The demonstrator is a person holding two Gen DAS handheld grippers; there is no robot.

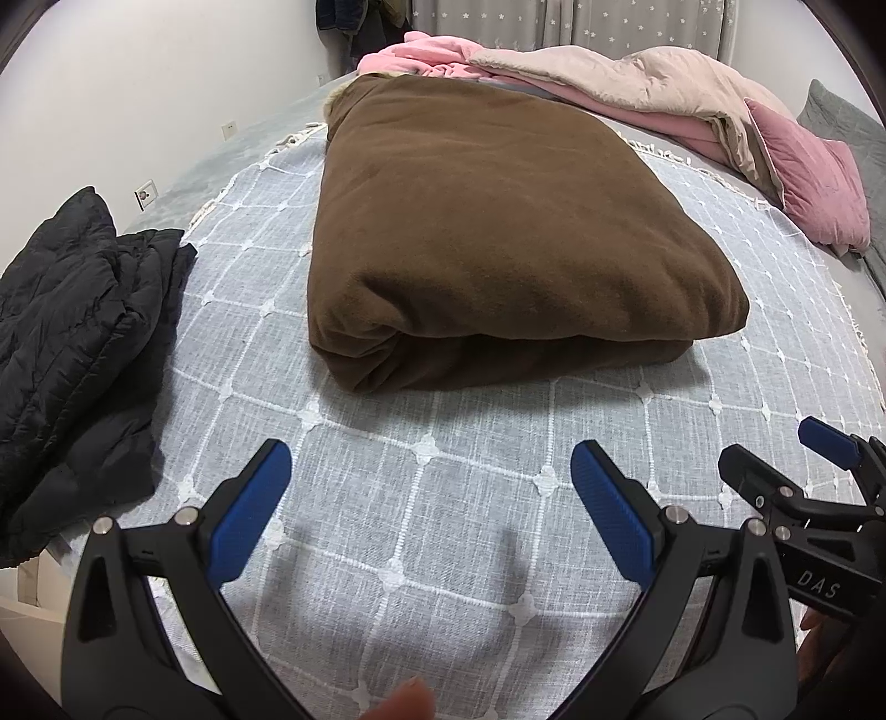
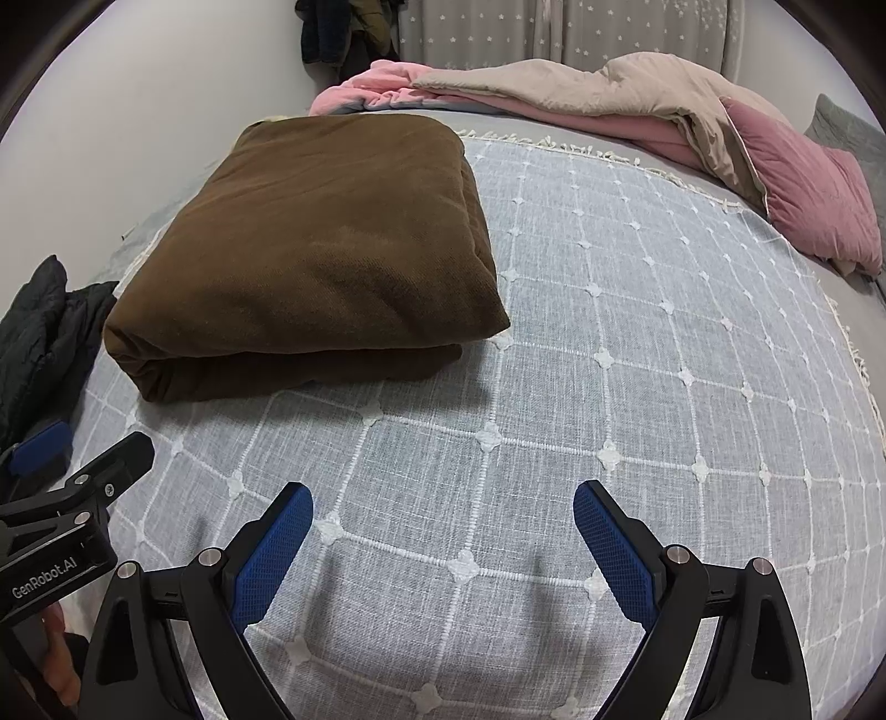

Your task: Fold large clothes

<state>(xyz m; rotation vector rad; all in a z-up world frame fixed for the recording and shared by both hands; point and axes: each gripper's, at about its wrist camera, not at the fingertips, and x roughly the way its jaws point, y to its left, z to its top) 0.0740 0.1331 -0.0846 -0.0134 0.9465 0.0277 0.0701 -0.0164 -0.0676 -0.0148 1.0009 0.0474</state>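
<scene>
A brown garment (image 1: 487, 221) lies folded into a thick rectangular bundle on the grey checked bedspread (image 1: 421, 498); the right wrist view shows the same brown garment (image 2: 326, 249) left of centre. My left gripper (image 1: 432, 476) hovers open over bare bedspread, short of the bundle's near edge, nothing between its blue pads. My right gripper (image 2: 443, 515) is also open and empty, to the right of the bundle. The right gripper (image 1: 797, 459) shows at the left wrist view's right edge. The left gripper (image 2: 88, 448) shows at the right wrist view's left edge.
A black quilted jacket (image 1: 72, 343) lies crumpled at the bed's left edge. Pink and beige bedding (image 1: 609, 83) and a pink pillow (image 1: 808, 171) are piled at the far side. A white wall with sockets runs along the left. Clothes hang in the far corner (image 2: 343, 33).
</scene>
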